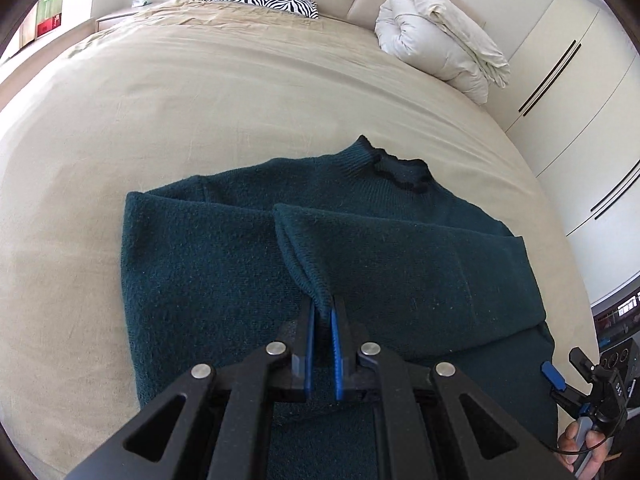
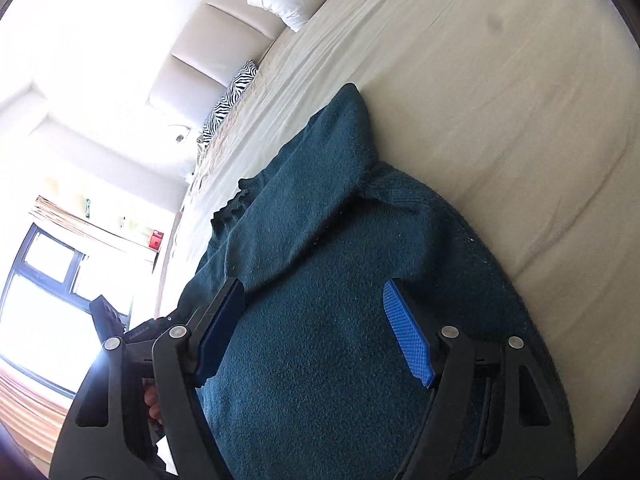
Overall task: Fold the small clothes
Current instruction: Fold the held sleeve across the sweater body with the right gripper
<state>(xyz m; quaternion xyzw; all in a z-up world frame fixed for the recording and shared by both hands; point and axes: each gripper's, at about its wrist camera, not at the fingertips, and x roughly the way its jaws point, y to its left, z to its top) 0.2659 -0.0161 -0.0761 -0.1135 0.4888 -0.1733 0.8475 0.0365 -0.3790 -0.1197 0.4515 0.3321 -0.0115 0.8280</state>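
On a beige bed [image 1: 200, 92], the left gripper [image 1: 323, 316] pinches the cuff [image 1: 316, 292] of a dark green sweater [image 1: 208, 272], carrying the sleeve across its body, while the right gripper [image 2: 316, 328] hovers with fingers wide and empty over the knit. Next, likely, the sleeve must be laid flat and released; beyond lie a zebra pillow [image 1: 260, 0] and rolled duvet [image 1: 436, 40].

Left gripper [image 1: 323, 312]: black linkage arms, round silver pivot pins, blue ribbed pads. Right gripper [image 2: 316, 332] built alike; thin black cable beside its handle.
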